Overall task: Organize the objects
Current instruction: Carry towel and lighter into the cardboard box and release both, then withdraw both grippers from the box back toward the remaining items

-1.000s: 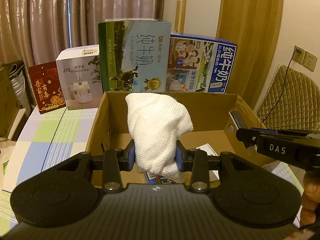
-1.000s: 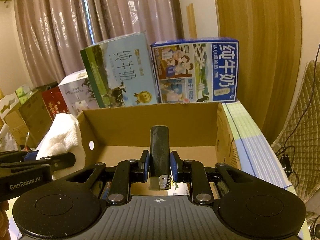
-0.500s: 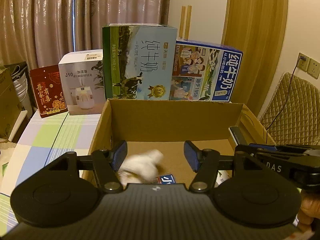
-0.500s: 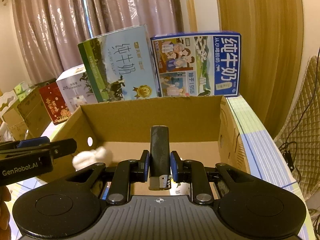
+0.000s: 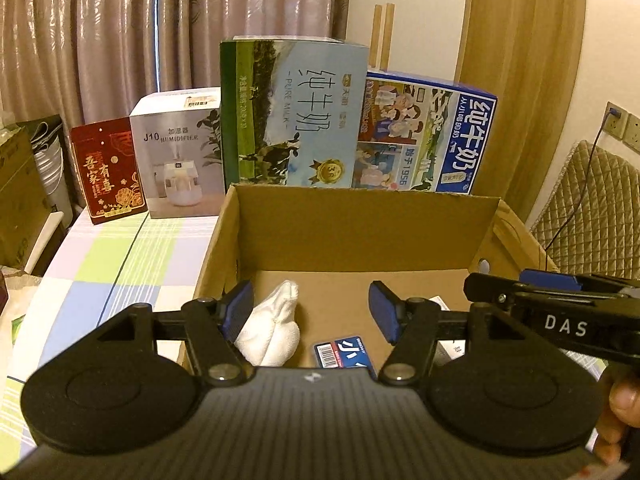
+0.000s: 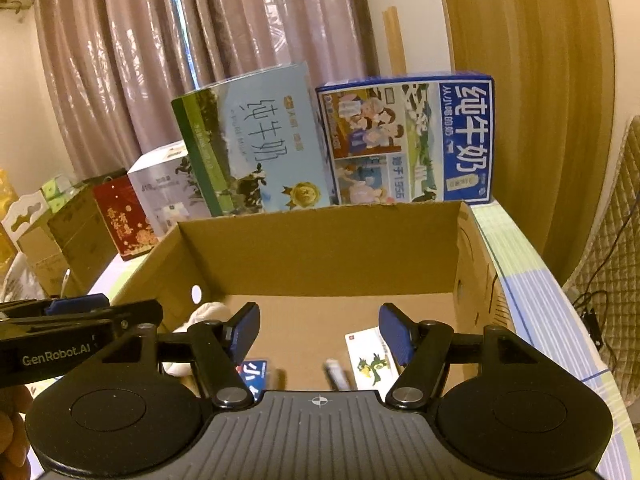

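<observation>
An open cardboard box (image 5: 360, 232) (image 6: 320, 256) stands on the table. A white cloth (image 5: 276, 324) (image 6: 200, 316) lies on the box floor at the left. My left gripper (image 5: 312, 308) hangs open over the box, empty. My right gripper (image 6: 320, 332) is open too, above the box floor. A dark stick-shaped object (image 6: 336, 374), blurred, lies below the right gripper inside the box. A blue packet (image 5: 344, 354) (image 6: 254, 374) and a white card with a green figure (image 6: 370, 362) also lie in the box.
Behind the box stand a green milk carton (image 5: 292, 116), a blue milk carton (image 5: 428, 140), a white humidifier box (image 5: 180, 152) and a red box (image 5: 108, 172). A checked tablecloth (image 5: 112, 264) covers the table. A quilted chair (image 5: 592, 208) sits at the right. A hand (image 5: 624, 400) holds the right gripper.
My left gripper opened and the white cloth fell into the box. Then my right gripper opened and the dark stick dropped to the box floor.
</observation>
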`<state>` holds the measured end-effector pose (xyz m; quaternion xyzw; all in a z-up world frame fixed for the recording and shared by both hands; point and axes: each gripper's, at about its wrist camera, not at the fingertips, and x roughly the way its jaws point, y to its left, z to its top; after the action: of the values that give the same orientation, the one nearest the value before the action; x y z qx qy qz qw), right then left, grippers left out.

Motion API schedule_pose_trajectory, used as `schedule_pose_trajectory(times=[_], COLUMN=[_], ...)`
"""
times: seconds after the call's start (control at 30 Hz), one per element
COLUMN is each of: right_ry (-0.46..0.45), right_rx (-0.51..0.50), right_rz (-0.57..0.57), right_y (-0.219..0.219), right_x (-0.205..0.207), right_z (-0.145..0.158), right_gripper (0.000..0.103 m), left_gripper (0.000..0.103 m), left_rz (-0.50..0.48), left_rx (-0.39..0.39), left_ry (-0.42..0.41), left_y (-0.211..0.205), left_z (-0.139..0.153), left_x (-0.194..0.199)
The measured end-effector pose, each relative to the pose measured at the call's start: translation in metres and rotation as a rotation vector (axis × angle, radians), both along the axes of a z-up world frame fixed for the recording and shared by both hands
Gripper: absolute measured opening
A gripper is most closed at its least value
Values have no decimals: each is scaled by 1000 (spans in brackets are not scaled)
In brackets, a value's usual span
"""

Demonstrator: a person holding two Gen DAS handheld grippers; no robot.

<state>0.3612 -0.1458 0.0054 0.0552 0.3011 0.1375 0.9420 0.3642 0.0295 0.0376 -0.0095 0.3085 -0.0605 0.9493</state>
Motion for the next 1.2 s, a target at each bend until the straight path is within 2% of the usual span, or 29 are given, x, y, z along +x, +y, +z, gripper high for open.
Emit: schedule_pose_trajectory(times=[0.6,0.73,1.0,1.2], right_ry=[-10,-19,-42,-41], right_rx=[2,9,14,23], right_rz=[0,-6,-29,-6], right_y=[-3,-7,-19,-30], right_x=[-4,-8,-27,-60], right_z=[4,8,14,15], right_gripper=[63,63,63,63], left_gripper=[60,68,71,72], left_rz=[-7,-3,-9,9], left_rx=[4,17,45,23], left_ry=[-2,-6,-17,-16], left_y=[-1,-1,-4,1], left_z=[2,4,10,13], left_x=[-2,-6,-25,-53])
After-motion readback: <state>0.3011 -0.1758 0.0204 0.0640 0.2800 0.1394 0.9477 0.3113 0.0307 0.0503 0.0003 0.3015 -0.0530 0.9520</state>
